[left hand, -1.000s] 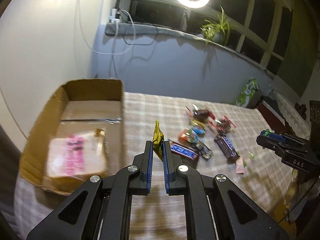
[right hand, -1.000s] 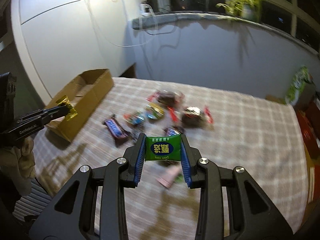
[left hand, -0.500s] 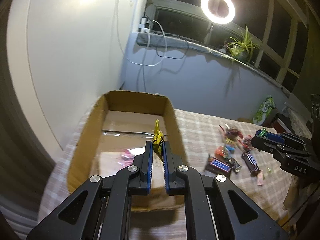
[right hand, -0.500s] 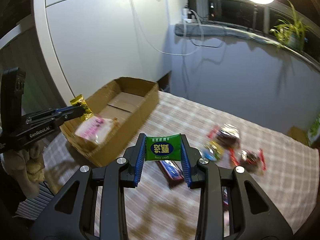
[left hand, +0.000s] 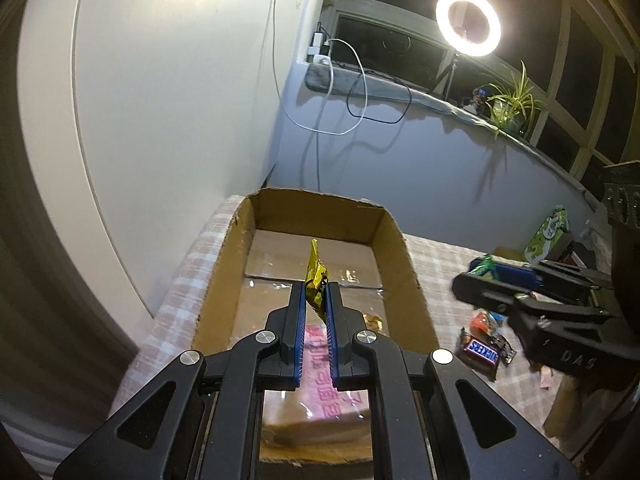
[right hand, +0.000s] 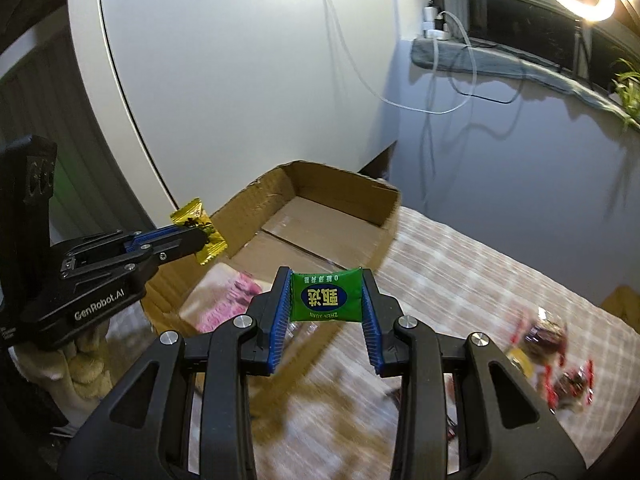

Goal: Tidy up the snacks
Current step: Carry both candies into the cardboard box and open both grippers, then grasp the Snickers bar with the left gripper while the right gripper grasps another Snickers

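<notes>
My left gripper (left hand: 315,294) is shut on a yellow candy wrapper (left hand: 315,280) and holds it above the open cardboard box (left hand: 400,240). It also shows in the right wrist view (right hand: 202,238) with the yellow candy (right hand: 198,230) over the box's near left rim. My right gripper (right hand: 326,280) is shut on a green snack packet (right hand: 326,296), just right of the box (right hand: 352,196); it also shows in the left wrist view (left hand: 484,276). A pink packet (left hand: 328,392) lies inside the box.
Loose snacks lie on the checked cloth right of the box: a Snickers bar (left hand: 482,352) and red-wrapped sweets (right hand: 548,336). A green bag (left hand: 550,232) stands at the far right. A wall is close behind the box. A ring light (left hand: 468,22) shines above.
Both grippers have moved left toward the box with their snacks. The left gripper now hangs over the box interior, and the right gripper has come up beside the box's right wall.
</notes>
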{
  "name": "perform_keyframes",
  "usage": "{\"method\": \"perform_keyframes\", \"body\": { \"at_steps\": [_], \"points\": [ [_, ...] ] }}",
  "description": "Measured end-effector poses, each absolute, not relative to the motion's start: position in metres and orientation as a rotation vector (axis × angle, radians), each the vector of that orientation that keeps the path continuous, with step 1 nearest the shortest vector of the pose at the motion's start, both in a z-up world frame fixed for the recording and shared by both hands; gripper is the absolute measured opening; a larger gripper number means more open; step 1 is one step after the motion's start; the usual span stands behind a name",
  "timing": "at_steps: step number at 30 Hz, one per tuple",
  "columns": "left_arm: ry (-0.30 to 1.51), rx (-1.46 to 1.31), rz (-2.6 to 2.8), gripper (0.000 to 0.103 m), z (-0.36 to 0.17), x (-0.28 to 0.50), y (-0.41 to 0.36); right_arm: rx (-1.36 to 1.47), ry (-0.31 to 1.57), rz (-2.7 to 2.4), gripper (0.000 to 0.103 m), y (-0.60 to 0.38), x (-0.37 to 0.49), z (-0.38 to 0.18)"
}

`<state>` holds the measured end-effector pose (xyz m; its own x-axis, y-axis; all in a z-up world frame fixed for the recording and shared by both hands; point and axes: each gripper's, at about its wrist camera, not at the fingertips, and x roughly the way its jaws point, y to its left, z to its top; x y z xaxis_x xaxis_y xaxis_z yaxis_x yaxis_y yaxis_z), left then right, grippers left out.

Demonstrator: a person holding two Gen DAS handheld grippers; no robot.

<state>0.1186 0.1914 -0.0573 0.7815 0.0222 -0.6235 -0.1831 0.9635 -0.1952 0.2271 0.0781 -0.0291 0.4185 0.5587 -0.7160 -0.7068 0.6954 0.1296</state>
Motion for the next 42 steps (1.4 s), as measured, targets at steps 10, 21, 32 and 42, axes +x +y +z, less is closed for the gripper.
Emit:
{"method": "perform_keyframes", "body": {
  "at_steps": [10,21,32,42],
  "points": [
    [0.670,-0.251,0.132,0.008,-0.060,0.127,0.202,-0.243,0.841,0.832,0.034,0.117,0.240,-0.046],
    [0.668,-0.251,0.152,0.018,-0.058,0.128,0.204,-0.272,0.814,0.845,0.064,0.121,0.236,-0.044],
    [0.643,-0.265,0.154,0.032,-0.048,0.120,0.199,-0.272,0.792,0.809,0.075,0.099,0.230,-0.034],
    [0.628,-0.257,0.075,0.040,-0.039,0.111,0.165,-0.247,0.765,0.754,0.075,0.048,0.218,-0.014]
  ]
}}
